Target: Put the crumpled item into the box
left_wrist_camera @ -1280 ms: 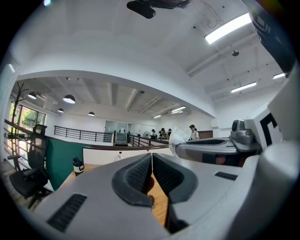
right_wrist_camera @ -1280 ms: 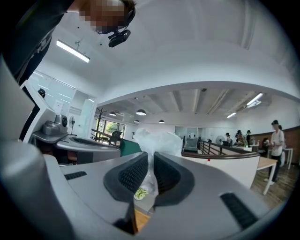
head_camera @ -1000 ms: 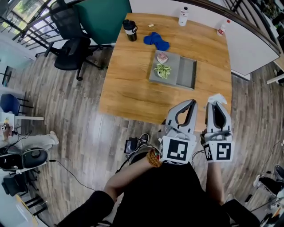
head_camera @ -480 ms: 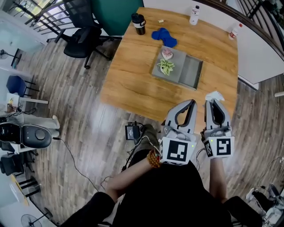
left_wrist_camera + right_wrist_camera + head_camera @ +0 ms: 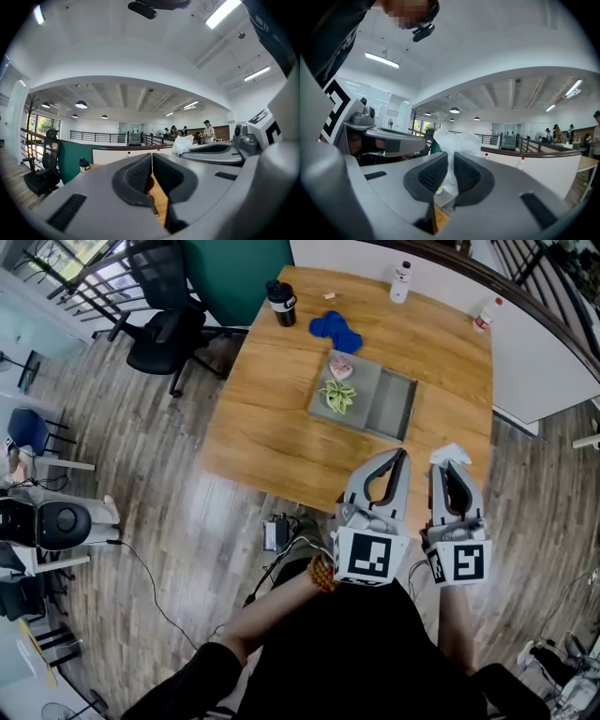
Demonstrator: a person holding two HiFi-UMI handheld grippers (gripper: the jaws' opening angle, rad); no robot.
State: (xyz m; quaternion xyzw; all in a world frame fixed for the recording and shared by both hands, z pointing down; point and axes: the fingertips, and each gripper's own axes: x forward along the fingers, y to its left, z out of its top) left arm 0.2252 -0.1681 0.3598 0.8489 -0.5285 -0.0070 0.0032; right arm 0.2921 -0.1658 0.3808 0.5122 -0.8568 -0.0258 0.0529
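- Right gripper (image 5: pixel 451 161) is clenched on the crumpled white item (image 5: pixel 457 140), which puffs out past its tips
- Left gripper (image 5: pixel 152 164) sits just beside it on its left, jaws pressed together with nothing between them
- Both sets of tips hang over the near edge of the light wooden table (image 5: pixel 272 427), with open tabletop ahead of them
- Further ahead and slightly left lies the shallow grey two-compartment box (image 5: pixel 392 407); its left compartment holds a green leafy thing (image 5: pixel 339 395) and a pink-white object (image 5: pixel 341 366)
- Beyond the box lies a blue cloth (image 5: pixel 335 327)

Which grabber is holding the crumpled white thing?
The right gripper: the crumpled white item pokes out between its jaws. The left gripper has its jaws shut together with nothing between them.
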